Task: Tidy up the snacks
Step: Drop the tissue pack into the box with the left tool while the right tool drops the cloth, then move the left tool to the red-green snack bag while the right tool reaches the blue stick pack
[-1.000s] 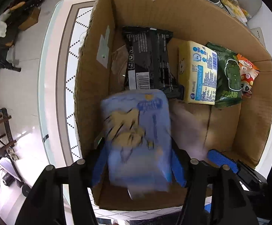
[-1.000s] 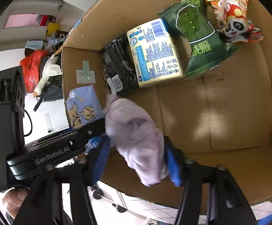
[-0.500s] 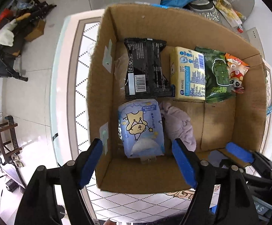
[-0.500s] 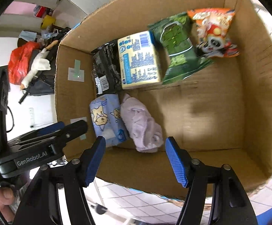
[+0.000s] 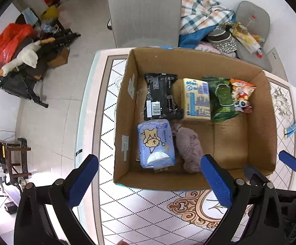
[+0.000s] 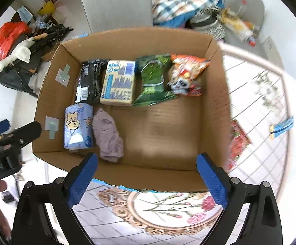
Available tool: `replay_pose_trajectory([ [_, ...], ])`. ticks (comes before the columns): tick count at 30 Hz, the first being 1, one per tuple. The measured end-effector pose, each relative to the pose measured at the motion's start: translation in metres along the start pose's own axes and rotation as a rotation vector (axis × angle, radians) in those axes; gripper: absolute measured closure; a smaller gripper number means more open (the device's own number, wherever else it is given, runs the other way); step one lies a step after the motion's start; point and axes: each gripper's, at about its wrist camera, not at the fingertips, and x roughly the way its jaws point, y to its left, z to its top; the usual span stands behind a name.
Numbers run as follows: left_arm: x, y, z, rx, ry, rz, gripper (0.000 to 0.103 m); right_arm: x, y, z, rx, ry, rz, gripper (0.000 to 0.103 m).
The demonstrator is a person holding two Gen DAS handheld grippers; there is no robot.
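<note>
A cardboard box (image 5: 125, 126) (image 6: 213, 106) stands on the patterned table. Along its far side lie a black packet (image 5: 161, 96) (image 6: 89, 83), a yellow pack (image 5: 196, 100) (image 6: 118, 84), a green bag (image 5: 222, 100) (image 6: 154, 79) and an orange panda bag (image 5: 241, 98) (image 6: 186, 74). Nearer me lie a blue tissue pack (image 5: 156, 144) (image 6: 77, 125) and a mauve cloth (image 5: 188, 147) (image 6: 108, 135). My left gripper (image 5: 148, 180) hangs open and empty above the box's near edge. My right gripper (image 6: 148, 178) is likewise open and empty.
A red snack packet (image 6: 238, 143) and a small blue wrapper (image 5: 291, 127) (image 6: 281, 127) lie on the table (image 5: 148, 210) right of the box. A grey chair (image 5: 145, 14) stands behind it, with clothes piled on a second chair (image 5: 252, 20).
Both grippers let go, the left of the blue tissue pack and the right of the mauve cloth. Both then opened and rose out of the box, backing away from it.
</note>
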Motion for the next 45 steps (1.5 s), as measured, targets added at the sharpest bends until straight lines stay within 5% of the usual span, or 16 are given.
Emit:
replay_pose_trajectory([
  [14,-0.06,-0.065,-0.014,0.093,-0.12,-0.036,0.0,-0.063,-0.034,-0.03,0.017,-0.113,0.056,0.004],
  [24,-0.08,-0.197,0.005,0.35,-0.222,-0.089,0.0,-0.1,-0.179,-0.059,0.233,-0.161,0.036,0.0],
  [31,-0.016,-0.312,0.012,0.616,-0.069,-0.045,0.0,-0.078,-0.313,-0.088,0.441,-0.105,-0.034,0.0],
  [36,0.045,-0.368,0.013,0.758,0.074,0.027,0.001,-0.059,-0.367,-0.102,0.481,-0.093,-0.082,0.0],
  [41,0.108,-0.395,0.008,0.799,0.26,0.078,0.002,-0.03,-0.41,-0.103,0.523,-0.041,-0.09,0.0],
  [45,0.146,-0.4,0.004,0.765,0.368,0.103,0.003,-0.002,-0.442,-0.09,0.583,0.003,-0.016,0.0],
])
